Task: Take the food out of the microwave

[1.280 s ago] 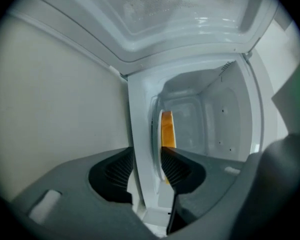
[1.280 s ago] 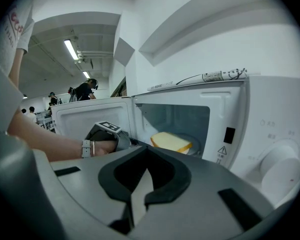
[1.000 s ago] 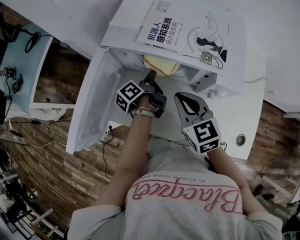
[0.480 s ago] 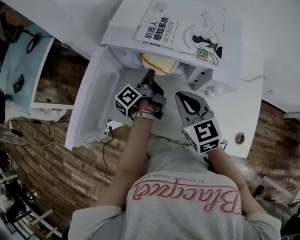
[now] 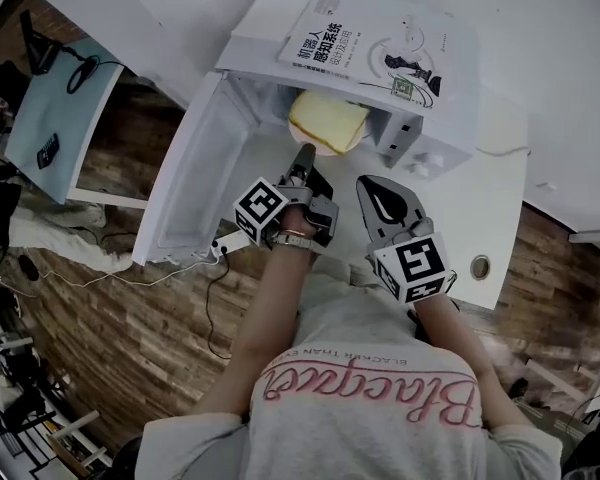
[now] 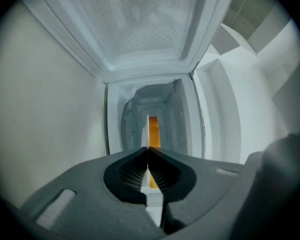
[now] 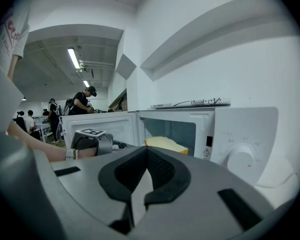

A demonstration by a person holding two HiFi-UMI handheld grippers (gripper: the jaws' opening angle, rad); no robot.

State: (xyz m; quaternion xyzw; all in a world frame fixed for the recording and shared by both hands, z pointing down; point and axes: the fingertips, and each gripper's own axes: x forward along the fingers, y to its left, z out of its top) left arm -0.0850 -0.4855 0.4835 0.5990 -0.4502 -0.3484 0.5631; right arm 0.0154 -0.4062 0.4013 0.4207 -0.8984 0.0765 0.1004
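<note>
A white microwave (image 5: pixel 435 128) stands on the counter with its door (image 5: pixel 195 183) swung open to the left. A yellow slab of food (image 5: pixel 327 120) lies on a white plate (image 6: pixel 152 203) at the mouth of the opening. My left gripper (image 5: pixel 302 154) points level at it and is shut on the plate's near rim. In the left gripper view the rim runs as a thin white strip between the jaws (image 6: pixel 148 149), with the orange food (image 6: pixel 154 129) behind. My right gripper (image 5: pixel 378 190) hangs shut and empty, right of the left one. From it the food (image 7: pixel 165 144) shows in the opening.
A book (image 5: pixel 380 43) lies on top of the microwave. The control dial (image 7: pixel 242 159) is right of the opening. A cable (image 5: pixel 215 268) hangs below the door. The counter has a round hole (image 5: pixel 479 266). People (image 7: pixel 82 101) stand far off at the left.
The left gripper has drawn back toward the person and risen a little, bringing the plate along. More of the food now shows outside the microwave's top edge. The right gripper shifted slightly.
</note>
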